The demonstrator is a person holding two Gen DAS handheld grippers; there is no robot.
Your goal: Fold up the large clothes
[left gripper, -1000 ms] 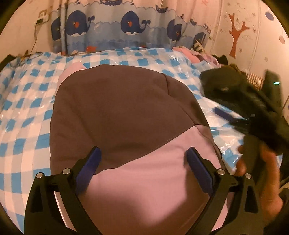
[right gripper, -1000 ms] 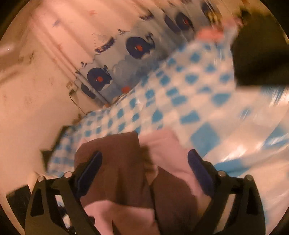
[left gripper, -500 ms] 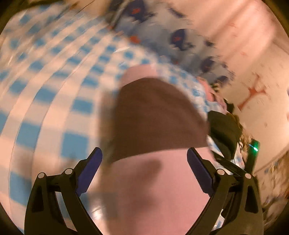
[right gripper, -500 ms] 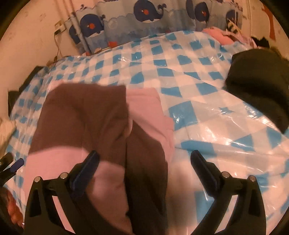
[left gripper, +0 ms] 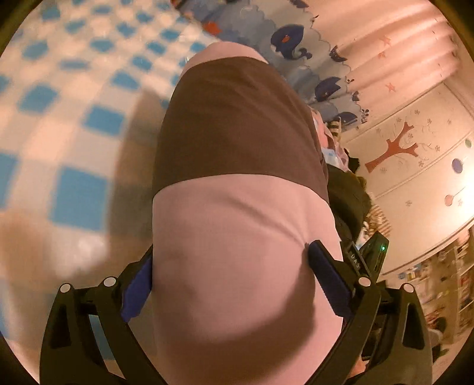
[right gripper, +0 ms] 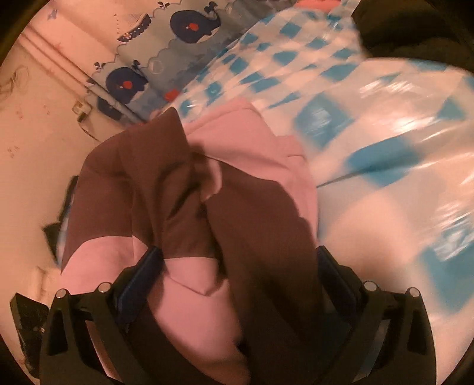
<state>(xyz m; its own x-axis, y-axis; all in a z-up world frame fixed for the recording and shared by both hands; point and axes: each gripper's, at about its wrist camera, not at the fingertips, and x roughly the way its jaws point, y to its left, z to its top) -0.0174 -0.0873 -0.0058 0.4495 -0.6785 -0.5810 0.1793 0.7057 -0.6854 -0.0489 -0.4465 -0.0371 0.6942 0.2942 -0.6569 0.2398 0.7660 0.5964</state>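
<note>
Lifted garment seemingly points toward curtain.

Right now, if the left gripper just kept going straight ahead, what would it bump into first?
The left gripper would meet the pink and brown garment first; its pink part already fills the gap between the open fingers. The checkered bed cover lies beyond, though depth is unclear.

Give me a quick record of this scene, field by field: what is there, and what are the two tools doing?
garment: brown and pink top, bunched in the right view
surface: blue-checked cover under shiny plastic
left gripper: jaws wide, cloth between
right gripper: jaws wide, cloth between
backdrop: whale curtain
nearby: dark clothes
</note>
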